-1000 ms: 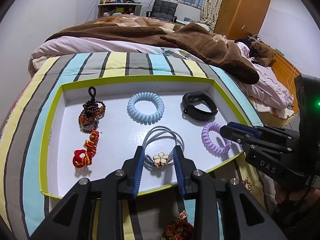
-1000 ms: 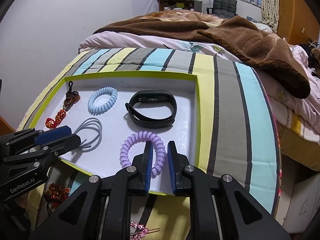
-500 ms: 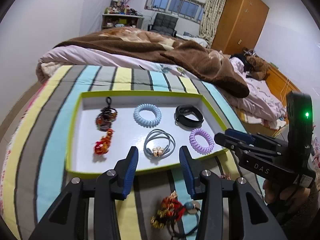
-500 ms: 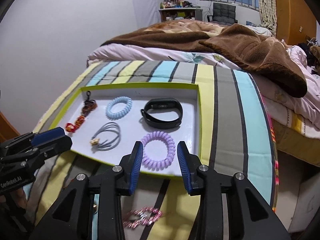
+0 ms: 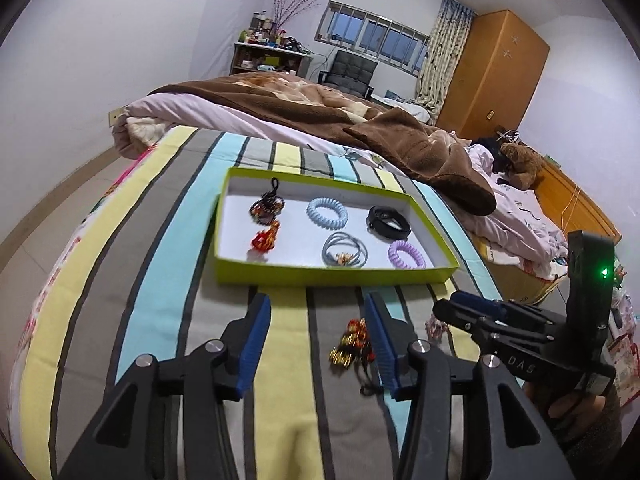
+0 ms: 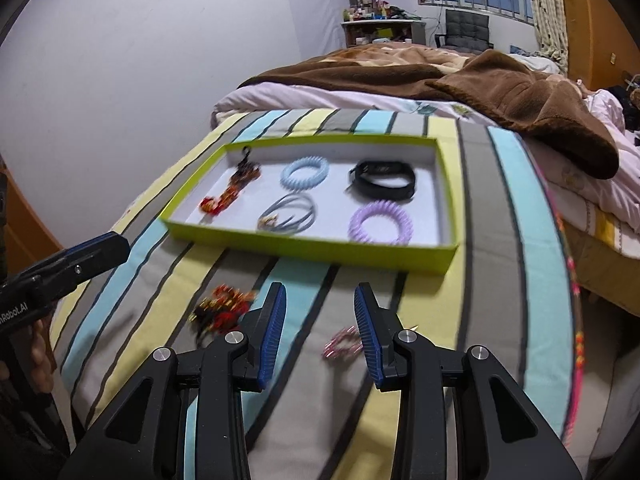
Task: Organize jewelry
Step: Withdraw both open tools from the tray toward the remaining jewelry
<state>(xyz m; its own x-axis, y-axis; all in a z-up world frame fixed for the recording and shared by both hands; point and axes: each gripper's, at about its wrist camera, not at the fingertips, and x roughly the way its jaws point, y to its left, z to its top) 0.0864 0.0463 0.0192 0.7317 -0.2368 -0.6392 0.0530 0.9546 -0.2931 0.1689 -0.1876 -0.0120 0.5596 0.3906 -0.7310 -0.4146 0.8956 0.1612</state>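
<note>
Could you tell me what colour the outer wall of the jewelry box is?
Lime green box, seen best in the right wrist view.

Open right claw (image 6: pixel 318 320), jewelry tray (image 6: pixel 304 246) beyond

One green-rimmed tray (image 5: pixel 332 276) on the striped cover; inside it, two spiral coil ties, one pale blue (image 5: pixel 327 212) and one lilac (image 5: pixel 406 254), plus one grey hair tie with a gold charm (image 5: pixel 345 255), one black wristband (image 5: pixel 389 222), one dark beaded charm (image 5: pixel 267 208) and one red knot ornament (image 5: pixel 265 239), six pieces in all. Outside the tray, two loose pieces on the cover: one red-and-gold tassel bunch (image 6: pixel 222 310) and one pink beaded piece (image 6: pixel 342 343). Two grippers, left (image 5: pixel 316 344) and right (image 6: pixel 320 330), each with two blue-padded fingers.
</note>
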